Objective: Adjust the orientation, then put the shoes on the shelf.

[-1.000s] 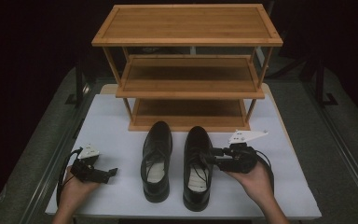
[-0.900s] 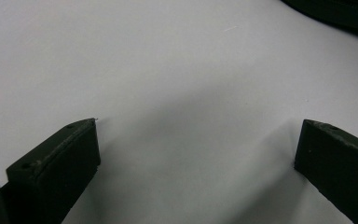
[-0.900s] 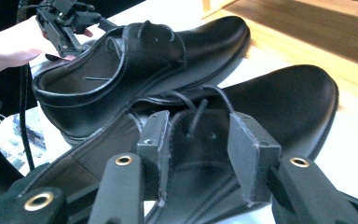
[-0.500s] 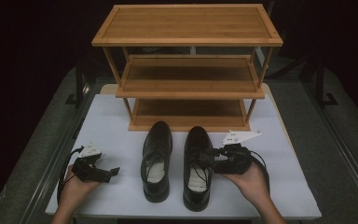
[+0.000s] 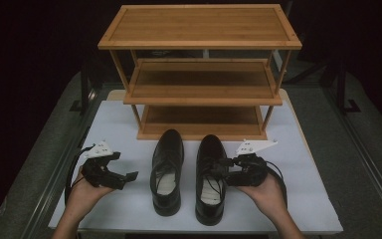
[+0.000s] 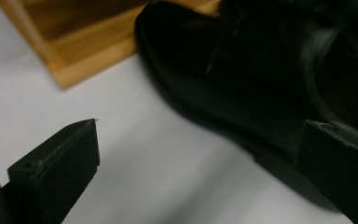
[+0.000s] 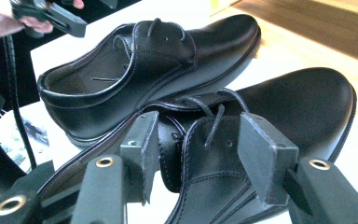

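Sitting side by side on the white table [image 5: 303, 199] are two shiny black leather lace-up shoes, toes toward the three-shelf wooden rack [image 5: 201, 69]. The right tongs [image 5: 224, 167] are open around the laced top of the nearer shoe [image 5: 211, 179]. The left tongs [image 5: 124, 175], open and empty, sit just beside the other shoe [image 5: 167, 169]. The right gripper view shows stitching and laces close up.

Left gripper [image 5: 125, 175] rests in an upturned left hand [image 5: 82, 191], jaws apart; right gripper [image 5: 220, 167], cupped from below, jaws apart
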